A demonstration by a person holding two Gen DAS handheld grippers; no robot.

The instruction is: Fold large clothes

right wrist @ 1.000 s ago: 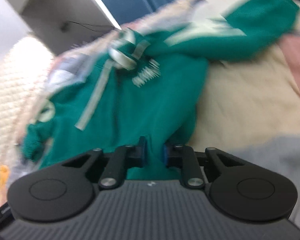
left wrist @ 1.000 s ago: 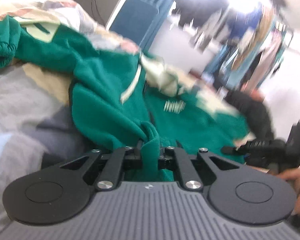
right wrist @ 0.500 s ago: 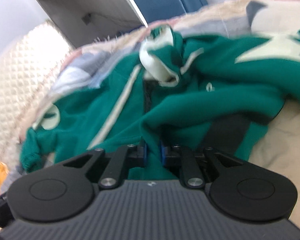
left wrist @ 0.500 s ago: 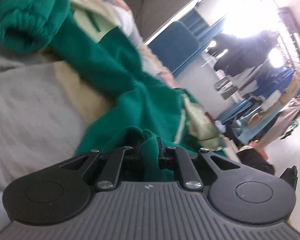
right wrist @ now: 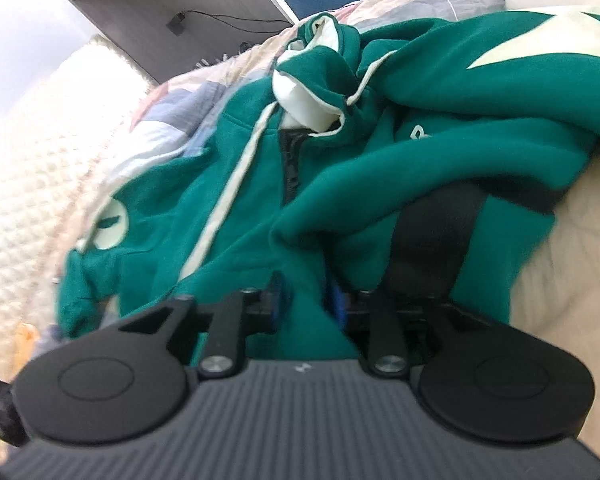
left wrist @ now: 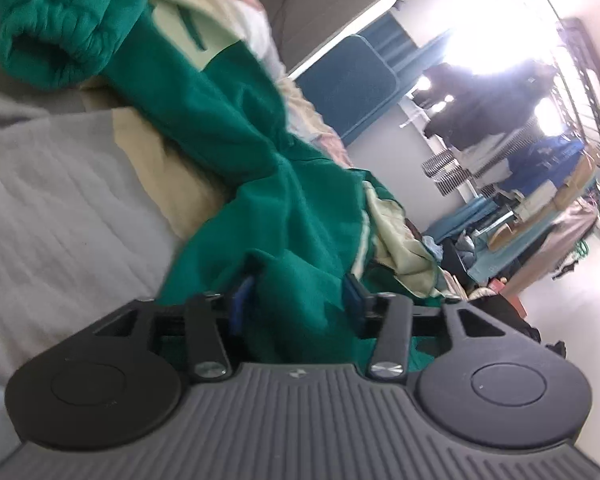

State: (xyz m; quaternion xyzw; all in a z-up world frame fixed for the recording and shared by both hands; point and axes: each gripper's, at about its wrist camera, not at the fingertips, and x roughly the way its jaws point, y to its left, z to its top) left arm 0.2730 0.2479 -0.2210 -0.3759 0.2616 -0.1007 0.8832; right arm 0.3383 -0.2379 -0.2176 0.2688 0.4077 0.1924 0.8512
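The green hoodie (right wrist: 380, 184) lies crumpled on the patchwork bedspread (left wrist: 60, 208). Both grippers have just been opening: the left gripper (left wrist: 296, 300) stands wide, the right gripper (right wrist: 306, 298) narrower, each with loose green fabric between its parted fingers.

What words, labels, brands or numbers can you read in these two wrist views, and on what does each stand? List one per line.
None can be read.
Pale mark on the green hoodie's chest: a small logo, too blurred to read.
Small emblem on the left gripper's grey body: a symbol, not text.
Small emblem on the right gripper's grey body: too small to read.
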